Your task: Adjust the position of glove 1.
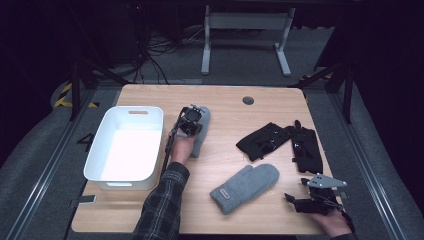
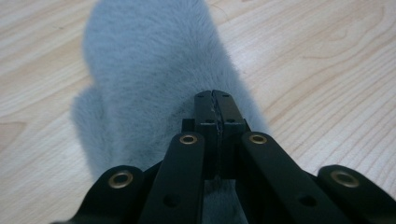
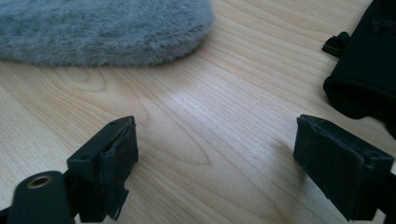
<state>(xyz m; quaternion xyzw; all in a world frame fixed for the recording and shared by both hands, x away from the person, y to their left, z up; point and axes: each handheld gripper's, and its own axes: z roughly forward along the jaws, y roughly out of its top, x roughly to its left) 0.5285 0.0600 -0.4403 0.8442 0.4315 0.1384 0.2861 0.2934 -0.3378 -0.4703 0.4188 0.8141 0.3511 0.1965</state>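
Grey mitten (image 2: 154, 79) directly under left tongs (image 2: 215, 100), closed empty; right tongs (image 3: 215, 154) wide.

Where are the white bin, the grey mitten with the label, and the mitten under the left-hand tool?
white bin (image 1: 98, 161), high view, left rim.
labelled grey mitten (image 1: 252, 181), high view, palm.
second grey mitten (image 2: 149, 70), left gripper view, fuzzy middle.

Only legible sign: a "4" on the floor (image 1: 86, 141) left of the table. Small tag on the grey mitten (image 1: 226, 193) is too small to read.
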